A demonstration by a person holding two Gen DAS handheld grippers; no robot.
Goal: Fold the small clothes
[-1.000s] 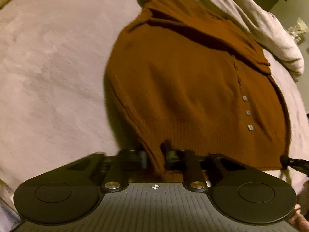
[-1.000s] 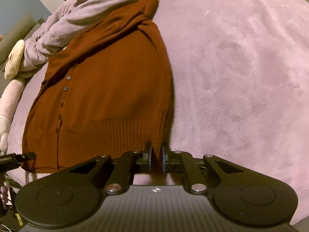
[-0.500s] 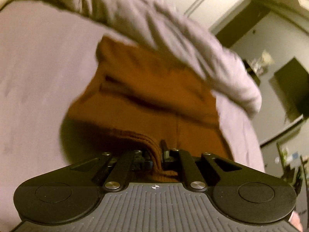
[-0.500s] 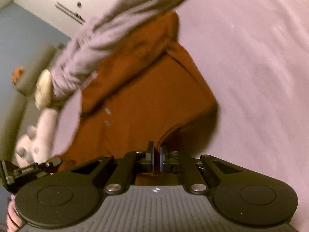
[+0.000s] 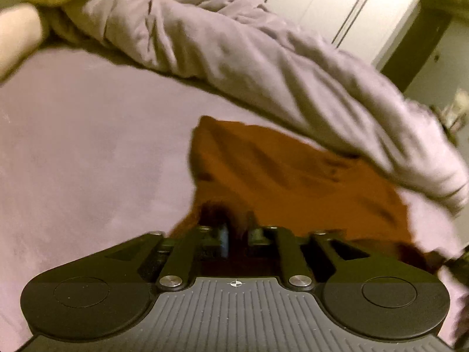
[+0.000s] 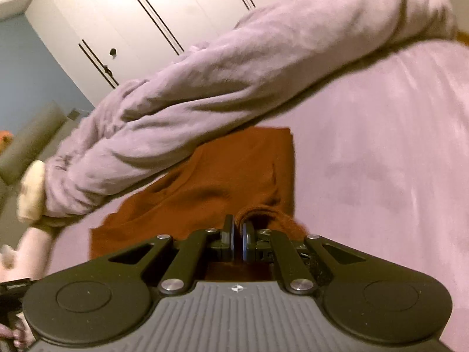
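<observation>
A small rust-brown knitted cardigan lies on a lilac bedspread, its far end against a bunched lilac blanket. My left gripper is shut on the cardigan's ribbed hem at its left corner and holds it lifted over the garment. My right gripper is shut on the hem's right corner, which curls over the right finger. The cardigan looks doubled over, with the hem carried toward the collar end. The buttons are hidden.
A rolled lilac blanket lies across the bed just beyond the cardigan. A cream soft toy sits at the left. White wardrobe doors stand behind. The bedspread stretches to the right.
Both grippers have lifted the hem and carried it forward over the cardigan toward the collar. The flat front with its buttons has dropped out of sight and the room has come into view.
</observation>
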